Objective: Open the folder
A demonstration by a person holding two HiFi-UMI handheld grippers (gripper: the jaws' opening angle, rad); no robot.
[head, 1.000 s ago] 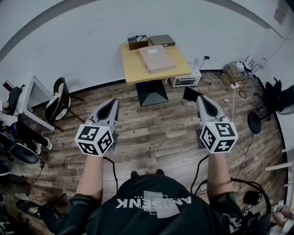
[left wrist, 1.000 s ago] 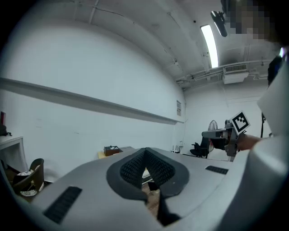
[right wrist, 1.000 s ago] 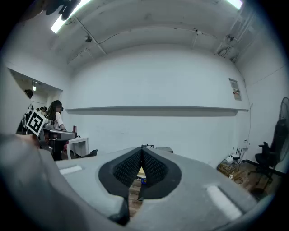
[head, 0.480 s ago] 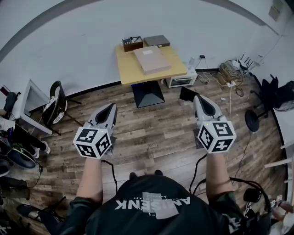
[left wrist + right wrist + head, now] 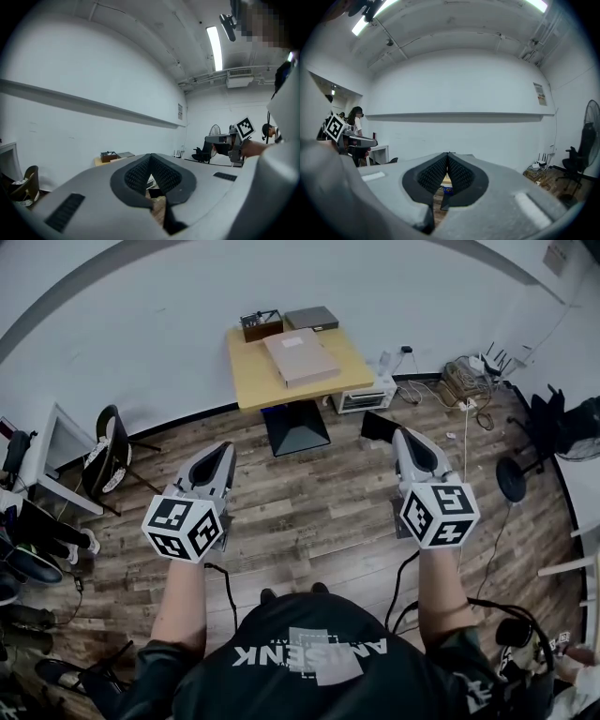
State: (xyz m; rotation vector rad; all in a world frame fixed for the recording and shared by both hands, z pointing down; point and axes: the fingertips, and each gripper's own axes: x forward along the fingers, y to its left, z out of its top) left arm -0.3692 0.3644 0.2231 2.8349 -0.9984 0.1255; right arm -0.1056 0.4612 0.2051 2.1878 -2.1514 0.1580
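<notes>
The folder (image 5: 302,356) lies flat on the desk (image 5: 251,381), well apart from the left gripper (image 5: 226,448) and right gripper (image 5: 399,434), whose fingers are pressed together, empty. It is likely light, stiff card, so lift the cover's free edge.

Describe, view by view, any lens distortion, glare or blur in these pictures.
Head view: fisheye bends the wall into an arc; the folder on the table looks sharp. Left gripper view: the ceiling lamp glares white. Right gripper view: dark corners, lamps glaring at the top.
</notes>
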